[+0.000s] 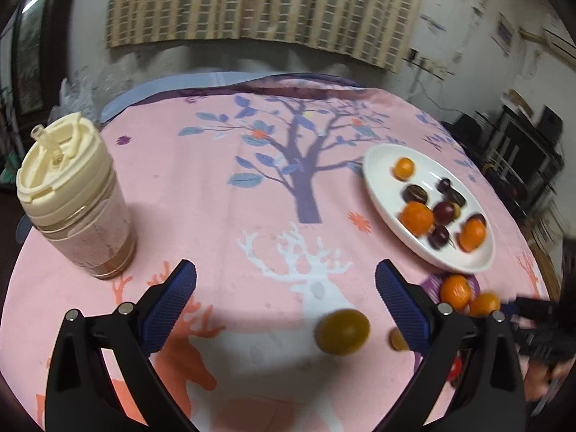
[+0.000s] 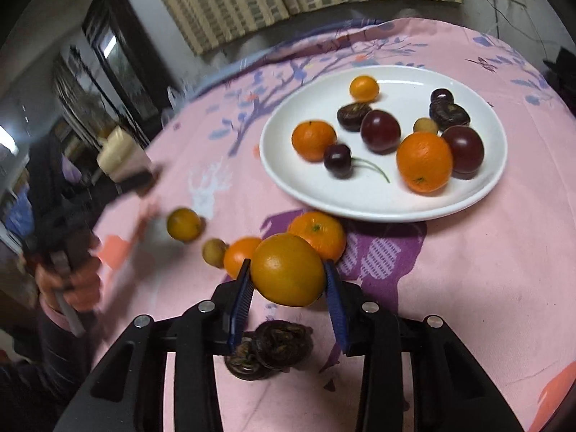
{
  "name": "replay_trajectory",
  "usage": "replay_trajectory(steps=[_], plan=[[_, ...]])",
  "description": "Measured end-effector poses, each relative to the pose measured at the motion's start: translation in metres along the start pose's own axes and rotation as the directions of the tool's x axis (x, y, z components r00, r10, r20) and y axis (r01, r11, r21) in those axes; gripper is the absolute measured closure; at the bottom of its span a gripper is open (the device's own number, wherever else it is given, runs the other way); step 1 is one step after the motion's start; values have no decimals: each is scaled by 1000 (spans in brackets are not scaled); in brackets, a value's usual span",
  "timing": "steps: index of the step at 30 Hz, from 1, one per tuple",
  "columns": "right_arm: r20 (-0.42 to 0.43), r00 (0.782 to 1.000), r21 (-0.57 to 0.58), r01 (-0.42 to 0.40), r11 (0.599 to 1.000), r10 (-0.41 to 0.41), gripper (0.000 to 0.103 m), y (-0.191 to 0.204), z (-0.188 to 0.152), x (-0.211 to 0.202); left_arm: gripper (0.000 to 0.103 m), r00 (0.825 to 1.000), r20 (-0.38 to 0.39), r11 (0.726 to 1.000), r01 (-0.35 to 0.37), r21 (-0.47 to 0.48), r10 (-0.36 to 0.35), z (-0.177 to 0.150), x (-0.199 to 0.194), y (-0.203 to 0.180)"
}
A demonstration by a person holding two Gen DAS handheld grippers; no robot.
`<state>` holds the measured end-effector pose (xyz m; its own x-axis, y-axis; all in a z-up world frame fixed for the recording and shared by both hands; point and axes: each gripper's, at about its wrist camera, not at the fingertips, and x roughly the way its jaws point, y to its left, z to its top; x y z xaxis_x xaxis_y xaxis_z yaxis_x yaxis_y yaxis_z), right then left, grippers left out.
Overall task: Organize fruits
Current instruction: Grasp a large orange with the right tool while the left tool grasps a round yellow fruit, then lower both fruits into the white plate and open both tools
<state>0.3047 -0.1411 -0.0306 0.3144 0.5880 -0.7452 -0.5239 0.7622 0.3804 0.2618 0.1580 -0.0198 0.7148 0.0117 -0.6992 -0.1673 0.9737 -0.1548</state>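
My right gripper [image 2: 288, 270] is shut on an orange [image 2: 288, 270] and holds it above the pink tablecloth, just short of the white plate [image 2: 360, 205]. The plate holds several oranges, dark plums and cherries; it also shows in the left wrist view [image 1: 381, 194]. Two oranges [image 2: 318, 232] lie on the cloth beside the plate's near rim. My left gripper [image 1: 286, 275] is open and empty above the cloth. A yellowish fruit [image 1: 342, 331] lies between its fingers, lower right, blurred. It also shows in the right wrist view [image 2: 183, 224].
A cream-lidded jar [image 1: 77, 194] stands at the left of the table. A small tan fruit [image 2: 214, 252] and two dark wrinkled fruits [image 2: 270, 349] lie on the cloth near my right gripper. The table's edge curves round at the right.
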Motion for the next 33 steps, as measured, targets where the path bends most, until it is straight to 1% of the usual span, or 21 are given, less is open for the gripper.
replay_trajectory(steps=[1,2,3,4,5,7,9,15,20,21,22,23,27,29,30,32,33], plan=[[13,1000,16,-13,1000,13,64,-3,1,-4,15,1000,1,999,13,35,-13,-4,-1,-5],[16,1000,21,-13,1000,12,64,-4,1,-6,20,999,-9,996,37,75,-37,-10,-1,-12],[14,1000,26,-7,1000,6,64,-5,1,-6,29,998,-26,992,66,103,-64,-14,1,-18],[9,1000,31,-2,1000,2,64,-6,0,-5,34,995,-52,987,97,131,-91,-19,5,-26],[3,1000,34,3,999,-3,64,-7,0,-4,37,993,-73,982,109,156,-98,-23,9,-33],[-6,1000,33,14,999,-14,64,-7,-2,-2,47,991,-98,973,105,207,-86,-31,16,-45],[-5,1000,28,14,1000,-14,64,-4,-2,-2,49,990,-113,967,105,231,-81,-35,20,-51],[6,1000,18,14,1000,-14,64,-3,-1,-5,52,987,-148,970,92,225,-59,-39,31,-50],[13,1000,17,19,1000,-19,64,-3,-1,-6,52,987,-157,970,74,233,-38,-41,35,-48],[14,1000,16,19,1000,-19,64,-3,-2,-6,54,986,-161,970,73,231,-36,-42,36,-47],[15,1000,17,17,1000,-17,64,-4,-2,-7,60,985,-166,971,74,228,-36,-42,37,-47],[17,1000,18,16,1000,-17,64,-4,-2,-7,62,983,-176,971,83,223,-44,-42,39,-46],[22,999,7,26,1000,-26,64,-2,-2,-8,63,984,-175,970,75,233,-34,-43,39,-48],[38,999,0,27,1000,-27,64,-1,-1,-11,63,984,-173,970,76,232,-36,-44,38,-50],[54,998,0,29,1000,-29,64,-1,0,-13,64,983,-175,970,92,223,-53,-43,37,-51],[112,993,6,45,999,-46,64,-2,3,-21,64,985,-151,971,109,213,-77,-39,29,-55],[157,986,21,55,998,-58,64,-5,6,-26,64,985,-139,970,126,206,-98,-35,25,-59]])
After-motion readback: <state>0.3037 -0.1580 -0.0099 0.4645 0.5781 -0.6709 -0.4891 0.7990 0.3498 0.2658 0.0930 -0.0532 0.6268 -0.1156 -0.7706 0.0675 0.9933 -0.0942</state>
